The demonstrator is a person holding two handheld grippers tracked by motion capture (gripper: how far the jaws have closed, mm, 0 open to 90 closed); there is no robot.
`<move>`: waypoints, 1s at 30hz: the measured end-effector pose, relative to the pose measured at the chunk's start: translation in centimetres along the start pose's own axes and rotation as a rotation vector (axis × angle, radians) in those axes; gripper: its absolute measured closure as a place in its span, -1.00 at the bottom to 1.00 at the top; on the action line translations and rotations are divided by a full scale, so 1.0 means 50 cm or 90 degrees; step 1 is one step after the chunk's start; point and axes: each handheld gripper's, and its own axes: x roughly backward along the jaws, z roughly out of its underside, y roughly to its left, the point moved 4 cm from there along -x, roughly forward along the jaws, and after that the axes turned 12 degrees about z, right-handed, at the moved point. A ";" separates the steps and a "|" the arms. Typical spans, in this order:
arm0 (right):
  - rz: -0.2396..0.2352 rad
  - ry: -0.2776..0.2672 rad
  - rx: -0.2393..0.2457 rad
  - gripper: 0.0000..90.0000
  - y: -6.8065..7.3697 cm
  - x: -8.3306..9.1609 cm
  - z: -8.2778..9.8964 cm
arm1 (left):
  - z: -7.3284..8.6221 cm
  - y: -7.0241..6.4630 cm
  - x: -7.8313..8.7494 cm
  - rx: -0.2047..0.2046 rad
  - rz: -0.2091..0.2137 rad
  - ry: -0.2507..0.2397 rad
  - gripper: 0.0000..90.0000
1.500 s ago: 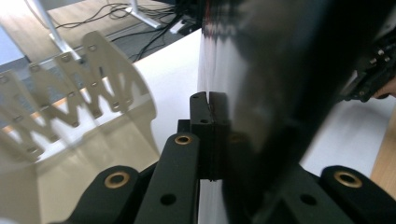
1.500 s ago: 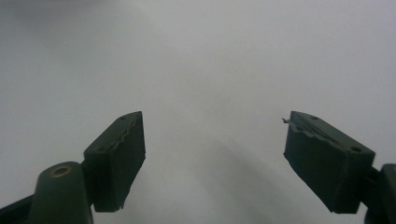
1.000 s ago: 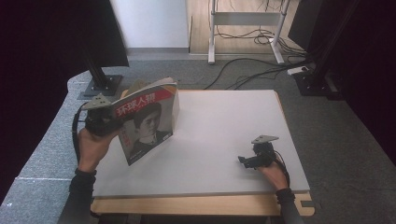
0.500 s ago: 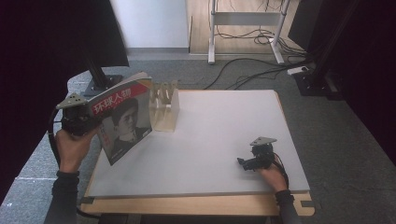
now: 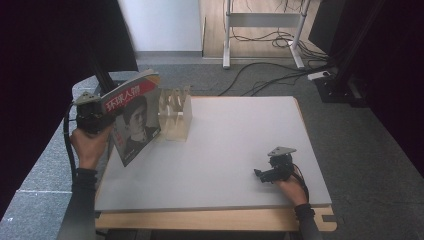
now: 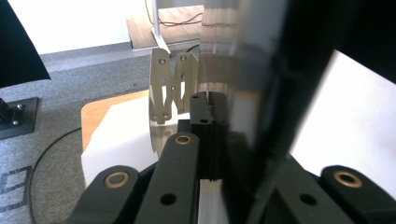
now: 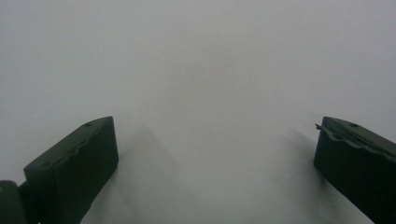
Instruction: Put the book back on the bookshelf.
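A magazine [image 5: 132,117] with a red title band and a portrait on its cover stands upright over the table's left edge. My left gripper [image 5: 92,117] is shut on its edge. In the left gripper view the jaws [image 6: 210,107] clamp the glossy dark cover [image 6: 266,93]. A slatted wooden rack [image 5: 175,112] stands on the white table [image 5: 240,145] just right of the magazine, and it is also in the left gripper view [image 6: 170,86]. My right gripper [image 5: 261,174] rests near the front right of the table, open, with bare tabletop between its jaws [image 7: 215,149].
Grey carpet surrounds the table. Cables [image 5: 260,82] run across the floor behind it. A white frame's legs [image 5: 227,50] stand at the back. Black stands and dark curtains flank both sides [image 5: 345,85].
My left hand has carried the magazine leftward, off the middle of the table to its left edge, which uncovered the wooden rack. The right gripper has stayed put.
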 end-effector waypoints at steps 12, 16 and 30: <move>0.001 0.000 0.001 -1.00 0.000 0.000 0.000 | -0.013 0.032 -0.084 0.034 -0.023 -0.039 0.94; 0.001 0.000 0.000 -1.00 0.000 0.000 0.000 | -0.005 0.042 -0.106 0.041 -0.030 -0.060 0.93; 0.000 0.001 0.000 -1.00 0.000 0.000 0.000 | 0.015 0.063 -0.103 0.020 -0.007 0.028 0.86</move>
